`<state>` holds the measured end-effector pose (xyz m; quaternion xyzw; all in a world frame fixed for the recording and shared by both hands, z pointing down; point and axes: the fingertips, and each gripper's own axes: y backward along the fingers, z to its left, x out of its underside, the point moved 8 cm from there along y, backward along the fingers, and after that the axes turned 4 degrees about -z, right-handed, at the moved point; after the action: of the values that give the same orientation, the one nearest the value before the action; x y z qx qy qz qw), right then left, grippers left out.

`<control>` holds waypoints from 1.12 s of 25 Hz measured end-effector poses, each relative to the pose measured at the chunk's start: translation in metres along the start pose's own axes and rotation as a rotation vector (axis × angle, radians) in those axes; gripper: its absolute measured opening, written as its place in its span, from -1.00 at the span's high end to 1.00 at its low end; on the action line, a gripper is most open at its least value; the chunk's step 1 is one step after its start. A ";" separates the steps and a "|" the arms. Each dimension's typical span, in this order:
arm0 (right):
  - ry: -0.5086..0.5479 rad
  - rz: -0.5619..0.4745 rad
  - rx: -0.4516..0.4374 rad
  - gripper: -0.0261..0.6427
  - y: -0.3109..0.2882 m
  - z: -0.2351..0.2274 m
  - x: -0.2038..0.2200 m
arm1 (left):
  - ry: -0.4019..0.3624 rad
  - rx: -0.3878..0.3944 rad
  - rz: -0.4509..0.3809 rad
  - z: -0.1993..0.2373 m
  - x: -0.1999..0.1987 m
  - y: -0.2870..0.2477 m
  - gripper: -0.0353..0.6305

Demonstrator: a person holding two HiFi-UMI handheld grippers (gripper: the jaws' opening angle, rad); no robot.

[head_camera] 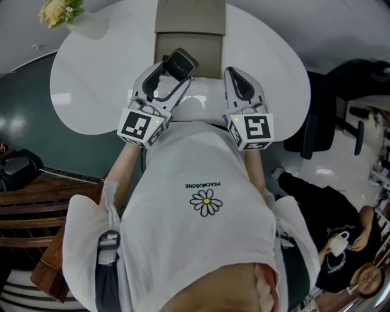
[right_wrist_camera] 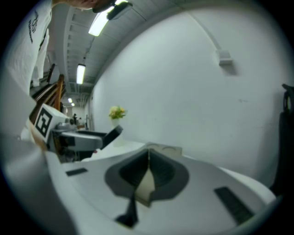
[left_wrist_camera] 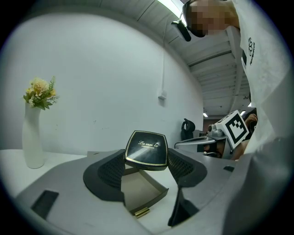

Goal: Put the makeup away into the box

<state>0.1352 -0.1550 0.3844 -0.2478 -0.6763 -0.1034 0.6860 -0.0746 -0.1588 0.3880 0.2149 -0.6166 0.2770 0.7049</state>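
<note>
A black square compact with a gold rim and gold lettering is pinched between the pads of my left gripper. In the head view the left gripper holds the compact just above the near end of the open beige box on the white table. The left gripper view shows the box's inside and a gold clasp right below the compact. My right gripper hovers beside the box's near right corner, its jaws pressed together with nothing held.
A white vase with yellow flowers stands at the table's far left. The round table's edge curves off on both sides. A black chair and a seated person are to the right, and wooden furniture to the left.
</note>
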 end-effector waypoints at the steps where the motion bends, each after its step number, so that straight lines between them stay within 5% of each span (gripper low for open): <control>1: 0.000 0.002 0.002 0.83 0.000 -0.001 0.000 | -0.006 -0.001 0.014 0.001 0.001 -0.003 -0.03; 5: -0.010 0.009 0.017 0.83 0.002 -0.004 0.002 | -0.078 0.053 0.171 0.009 0.016 -0.035 -0.03; 11: -0.039 0.027 0.045 0.83 0.009 -0.007 0.008 | -0.223 0.312 0.509 0.016 0.060 -0.100 -0.03; 16: -0.073 0.051 0.097 0.83 0.024 -0.015 0.019 | -0.262 0.463 0.726 0.012 0.096 -0.130 -0.03; 28: -0.126 0.080 0.187 0.83 0.051 -0.032 0.038 | -0.224 0.516 0.901 0.013 0.131 -0.149 -0.03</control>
<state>0.1896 -0.1194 0.4132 -0.2155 -0.7144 0.0032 0.6657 0.0242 -0.2631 0.5248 0.1231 -0.6311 0.6705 0.3701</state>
